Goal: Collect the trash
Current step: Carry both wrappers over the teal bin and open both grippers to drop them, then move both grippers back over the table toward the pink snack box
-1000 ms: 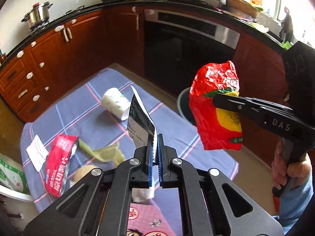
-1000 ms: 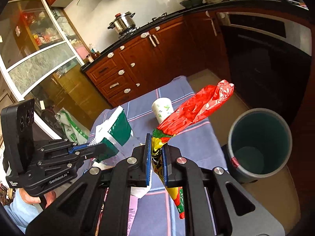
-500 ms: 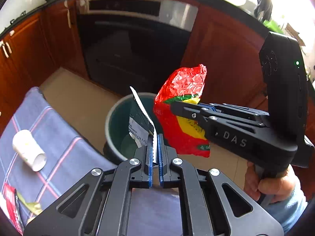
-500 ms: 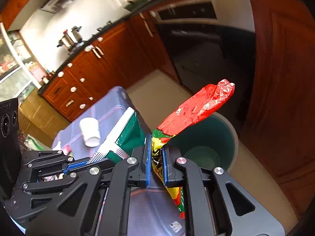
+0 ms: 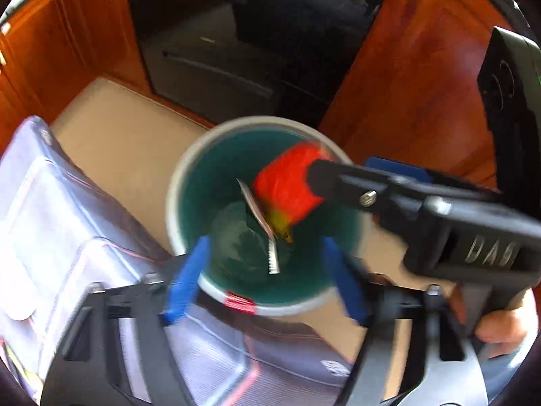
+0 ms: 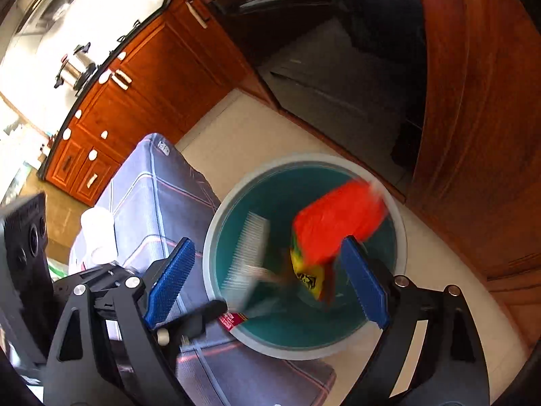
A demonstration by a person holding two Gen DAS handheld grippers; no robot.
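Note:
A teal bin with a grey rim (image 5: 175,182) (image 6: 402,237) stands on the floor by the table. My left gripper (image 5: 267,280) is open above it; the green and white wrapper (image 5: 260,216) (image 6: 247,257) is loose, falling into the bin. My right gripper (image 6: 267,277) is open too; the red and yellow snack bag (image 6: 334,230) (image 5: 287,189) is blurred, free between its pads, dropping into the bin. The right gripper's body shows in the left wrist view (image 5: 439,216).
The table with a blue-grey checked cloth (image 5: 67,223) (image 6: 159,189) sits left of the bin, a white paper cup (image 6: 98,233) lying on it. Dark oven door (image 5: 236,34) and wooden cabinets (image 6: 480,101) stand close behind the bin.
Both grippers have swung from the table to over the bin, tilted down and opened. The wrapper and the red bag have left the jaws and are falling in.

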